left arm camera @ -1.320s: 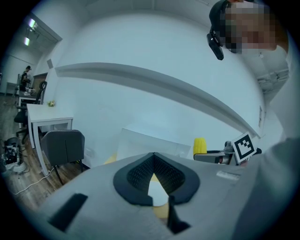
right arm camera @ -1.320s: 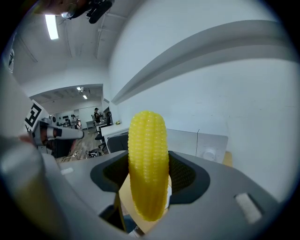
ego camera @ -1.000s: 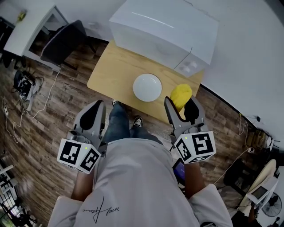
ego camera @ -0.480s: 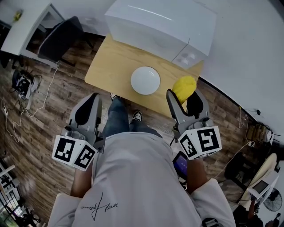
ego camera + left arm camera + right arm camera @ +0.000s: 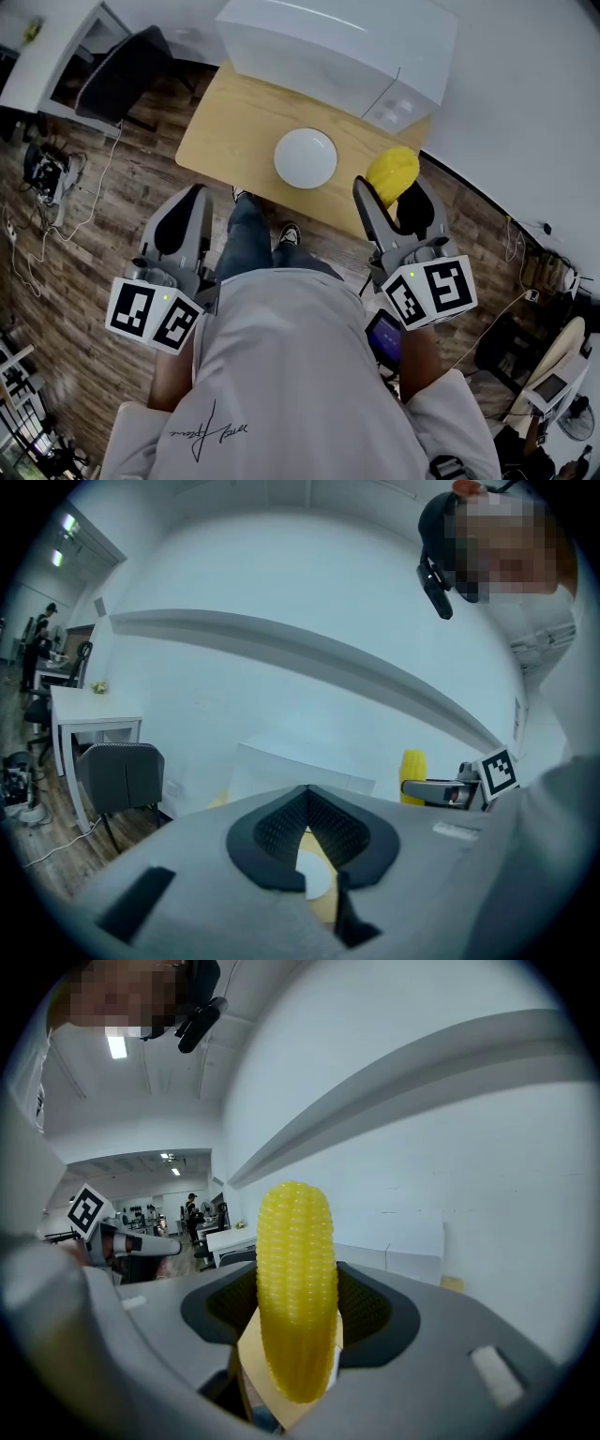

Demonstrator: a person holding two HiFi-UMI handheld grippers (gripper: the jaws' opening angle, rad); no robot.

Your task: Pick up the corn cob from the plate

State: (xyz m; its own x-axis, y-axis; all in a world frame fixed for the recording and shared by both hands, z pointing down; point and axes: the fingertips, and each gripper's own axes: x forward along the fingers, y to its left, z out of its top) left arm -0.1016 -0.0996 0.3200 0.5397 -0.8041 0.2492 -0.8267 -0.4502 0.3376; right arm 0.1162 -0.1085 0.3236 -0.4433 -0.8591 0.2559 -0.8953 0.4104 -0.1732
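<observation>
Holding the yellow corn cob (image 5: 391, 173) upright, our right gripper (image 5: 394, 202) has its jaws clamped on the cob's lower half (the tip rises well above the pads). The cob hangs in the air by the near right corner of the wooden table (image 5: 225, 122), apart from the white plate (image 5: 306, 157) lying to its left. A white microwave (image 5: 328, 42) stands behind the plate. Our left gripper (image 5: 192, 202) hangs over the floor, jaws closed at the tips on nothing.
</observation>
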